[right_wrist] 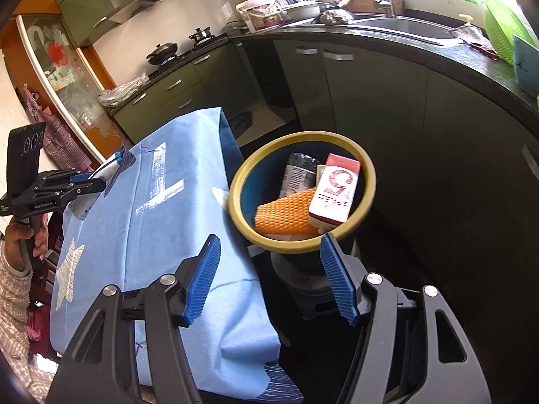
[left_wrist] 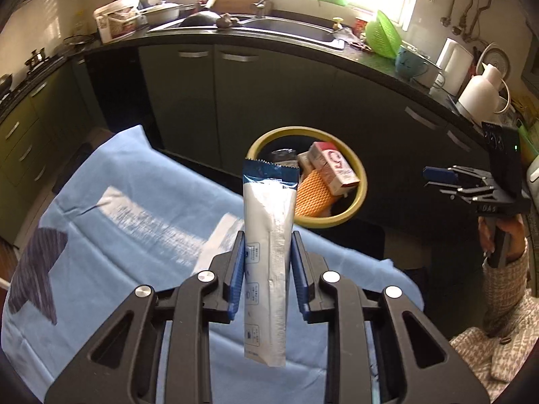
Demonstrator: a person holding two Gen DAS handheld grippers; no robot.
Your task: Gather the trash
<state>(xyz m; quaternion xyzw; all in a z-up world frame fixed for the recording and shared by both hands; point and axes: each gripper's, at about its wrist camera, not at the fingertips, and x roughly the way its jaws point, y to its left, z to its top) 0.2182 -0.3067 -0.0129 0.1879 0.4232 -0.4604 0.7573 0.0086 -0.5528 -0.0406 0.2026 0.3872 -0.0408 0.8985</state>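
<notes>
While the yellow-rimmed bin (right_wrist: 369, 181) already holds a red-and-white carton (right_wrist: 333, 190), orange foam netting (right_wrist: 286, 215) and a dark packet (right_wrist: 298, 173), the left hand-held gripper (left_wrist: 267, 266) pinches a blue-topped white wrapper (left_wrist: 267, 235) above the blue-clothed desk (left_wrist: 134, 202), short of the bin; the right hand-held gripper (right_wrist: 269, 276) gapes empty, and no other trash shows on the desk.

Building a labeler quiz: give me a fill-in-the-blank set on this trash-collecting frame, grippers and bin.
1. The left gripper is shut on a white and blue ____.
2. The right gripper is open and holds ____.
3. The bin has a ____ rim.
4. Inside the bin, the foam net is ____ in colour.

Missing words: wrapper; nothing; yellow; orange
</notes>
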